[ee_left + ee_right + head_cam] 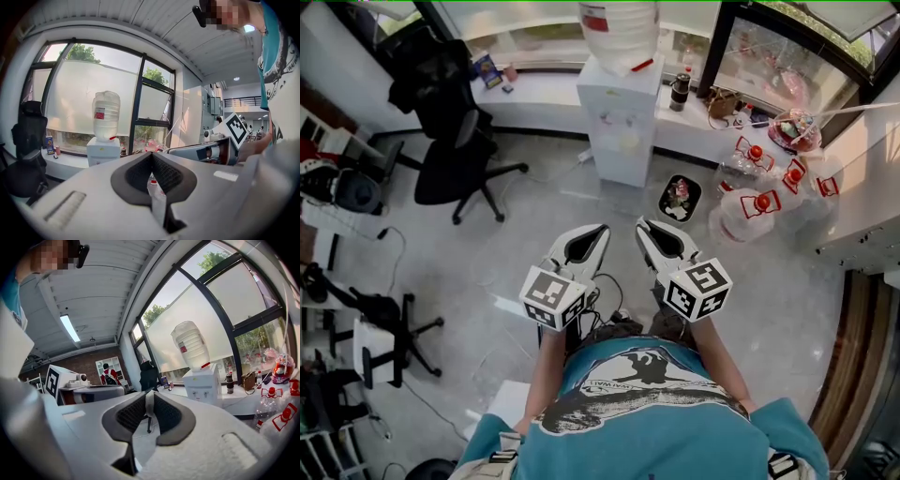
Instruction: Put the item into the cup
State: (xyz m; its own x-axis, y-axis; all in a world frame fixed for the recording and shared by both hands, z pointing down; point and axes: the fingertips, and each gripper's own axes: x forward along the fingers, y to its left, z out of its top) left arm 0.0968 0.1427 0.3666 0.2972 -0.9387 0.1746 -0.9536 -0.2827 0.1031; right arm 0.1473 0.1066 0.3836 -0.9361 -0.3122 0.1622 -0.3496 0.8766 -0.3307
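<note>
I'm holding both empty: left tool (600, 230) pinched together, right tool (643, 225) a slit apart. No item or cup is showing ahead, only a water dispenser (619, 131), so I'm scanning before reaching.

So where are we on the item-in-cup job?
Nothing looks done: no cup or item shows in any view. In hand: nothing. The left tool is shut and empty, the right tool slightly open and empty, both held over the floor facing the water dispenser. Left: find the item, grasp it, put it in the cup.
</note>
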